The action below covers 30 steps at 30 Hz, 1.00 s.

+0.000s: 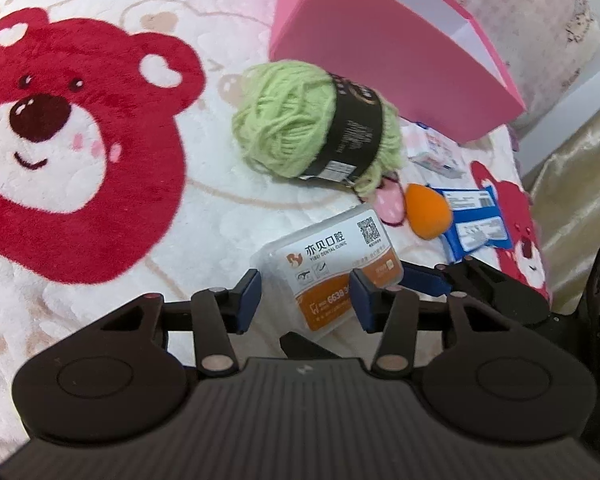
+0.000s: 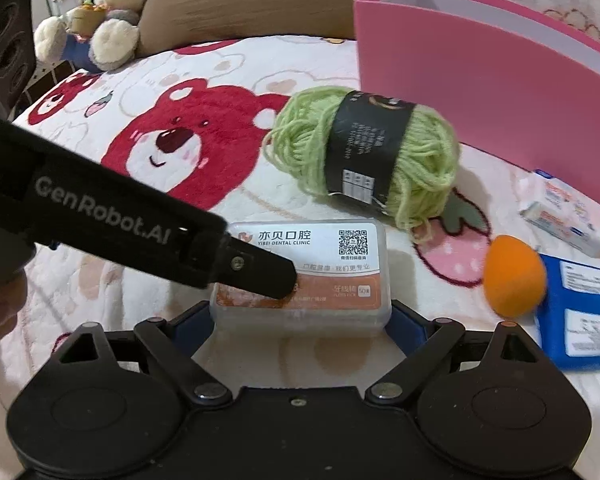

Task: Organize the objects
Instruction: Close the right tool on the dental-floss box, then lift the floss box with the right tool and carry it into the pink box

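With both the left tool (image 1: 306,300) and the right tool (image 2: 302,314) straddling the floss box (image 2: 304,268) on the bed (image 2: 228,184), jaws apart and unclamped, simultaneous closure risks collision or skidding the smooth plastic case

Black left gripper (image 1: 306,300) wore blue pads (image 1: 247,300); right gripper (image 2: 302,326) matched, ribbed housing, silver pivot screws, white "GenRobot.AI" lettering.

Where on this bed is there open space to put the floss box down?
Open blanket lies left of the green yarn, over the big red bear print. It is crowded right of the floss box: orange sponge, blue packet, small white box, with the pink box behind.
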Motion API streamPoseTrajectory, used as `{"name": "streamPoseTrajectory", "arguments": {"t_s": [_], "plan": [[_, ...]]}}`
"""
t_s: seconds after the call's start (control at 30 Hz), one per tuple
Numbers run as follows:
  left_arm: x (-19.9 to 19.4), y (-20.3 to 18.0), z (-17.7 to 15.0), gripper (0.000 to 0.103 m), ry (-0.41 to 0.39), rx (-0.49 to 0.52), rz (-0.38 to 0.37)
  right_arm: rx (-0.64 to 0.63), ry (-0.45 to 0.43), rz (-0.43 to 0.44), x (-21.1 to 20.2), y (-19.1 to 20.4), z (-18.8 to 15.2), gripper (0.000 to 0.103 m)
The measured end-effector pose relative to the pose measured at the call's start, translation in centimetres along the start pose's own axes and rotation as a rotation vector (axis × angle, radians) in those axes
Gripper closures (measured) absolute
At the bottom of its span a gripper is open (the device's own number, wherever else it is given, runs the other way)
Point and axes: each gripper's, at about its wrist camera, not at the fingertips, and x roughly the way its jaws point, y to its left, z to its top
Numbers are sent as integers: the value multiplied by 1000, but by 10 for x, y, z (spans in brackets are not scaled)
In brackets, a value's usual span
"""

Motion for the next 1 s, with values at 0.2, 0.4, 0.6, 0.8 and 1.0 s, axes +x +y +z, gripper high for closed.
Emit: {"name": "streamPoseTrajectory", "arguments": {"t_s": [0.2,0.4,0.6,0.8,1.0], "plan": [[-16,-19,-6,58,0,53,-36,16,12,-38,-27,3,-2,9],[-42,-43,-1,58,-8,144,-38,83,-11,-31,-57,2,4,9],[-73,-66,15,57,-71,214,-28,70,-41,-41,-84,3,30,9],[-105,-89,43,57,-105,240,-35,11,-117,-78,-116,6,61,9],[-131,-124,61,57,-162,310,-5,-4,-178,-90,-148,-2,88,9]]}}
